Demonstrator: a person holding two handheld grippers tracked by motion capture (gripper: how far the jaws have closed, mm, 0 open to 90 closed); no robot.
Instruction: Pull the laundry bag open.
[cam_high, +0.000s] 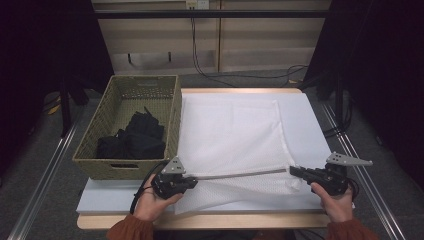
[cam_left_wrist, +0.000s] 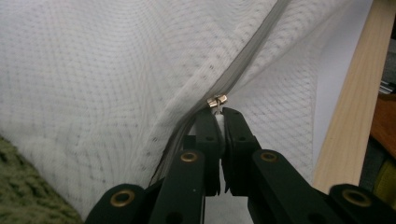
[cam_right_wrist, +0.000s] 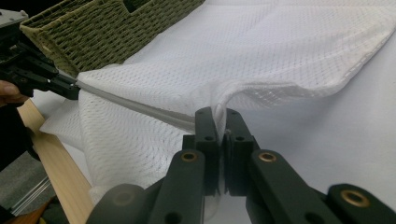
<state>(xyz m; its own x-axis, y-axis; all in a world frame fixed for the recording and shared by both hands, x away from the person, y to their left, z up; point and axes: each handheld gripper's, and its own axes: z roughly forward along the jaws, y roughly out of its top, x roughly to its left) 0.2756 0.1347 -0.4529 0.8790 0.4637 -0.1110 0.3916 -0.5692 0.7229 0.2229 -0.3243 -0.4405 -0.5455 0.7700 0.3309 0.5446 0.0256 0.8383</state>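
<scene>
A white mesh bag (cam_high: 230, 135) lies flat on the white tabletop (cam_high: 306, 120). Its grey zipper (cam_high: 240, 175) runs taut along the near side between my two grippers. My left gripper (cam_high: 195, 180) is shut on the zipper pull, and in the left gripper view its jaws (cam_left_wrist: 219, 115) pinch the tab just below the brass slider (cam_left_wrist: 217, 100). My right gripper (cam_high: 293, 171) is shut on the bag's corner at the zipper's other end; the mesh fabric (cam_right_wrist: 280, 51) bunches up between its closed jaws (cam_right_wrist: 218, 116). The left gripper (cam_right_wrist: 70, 88) also appears far off in the right gripper view.
A woven olive basket (cam_high: 102, 167) stands at the table's left with black clothing (cam_high: 132, 140) inside, close behind my left gripper. The table's wooden front edge (cam_high: 200, 221) runs just below both hands. Cables hang at the back wall.
</scene>
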